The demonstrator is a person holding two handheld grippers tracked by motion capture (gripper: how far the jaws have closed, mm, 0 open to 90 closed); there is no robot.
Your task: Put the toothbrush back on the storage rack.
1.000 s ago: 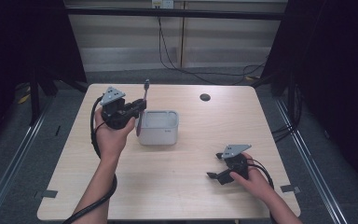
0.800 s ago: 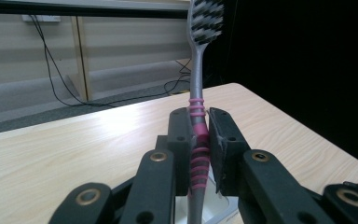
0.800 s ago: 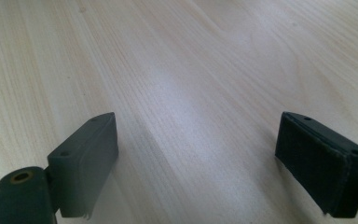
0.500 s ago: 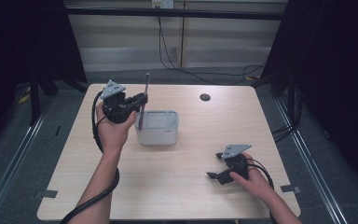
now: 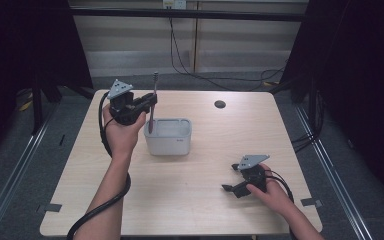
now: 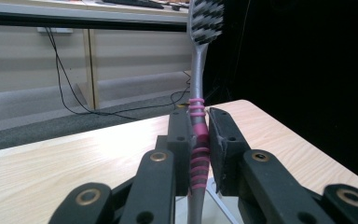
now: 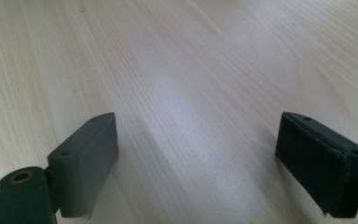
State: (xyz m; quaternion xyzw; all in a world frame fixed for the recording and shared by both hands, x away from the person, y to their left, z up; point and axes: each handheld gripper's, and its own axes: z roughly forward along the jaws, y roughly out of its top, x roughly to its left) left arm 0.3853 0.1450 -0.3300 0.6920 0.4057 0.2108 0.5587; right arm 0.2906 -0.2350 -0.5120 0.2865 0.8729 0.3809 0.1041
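- Gripping an upright grey-and-pink plastic toothbrush [image 6: 198, 140], the left gripper [image 5: 147, 104] holds it over the white rectangular plastic tub [image 5: 168, 136] at table centre.
- Right gripper [image 5: 232, 177], five o'clock, jaws apart, empty.

Light wooden table [image 5: 190, 200], white rectangular container [image 5: 168, 142] standing on it, small dark disc [image 5: 220, 104] near far edge

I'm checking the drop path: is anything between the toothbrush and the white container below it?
Nothing visible. The left gripper holds the toothbrush upright over the white container, whose open top looks unobstructed.
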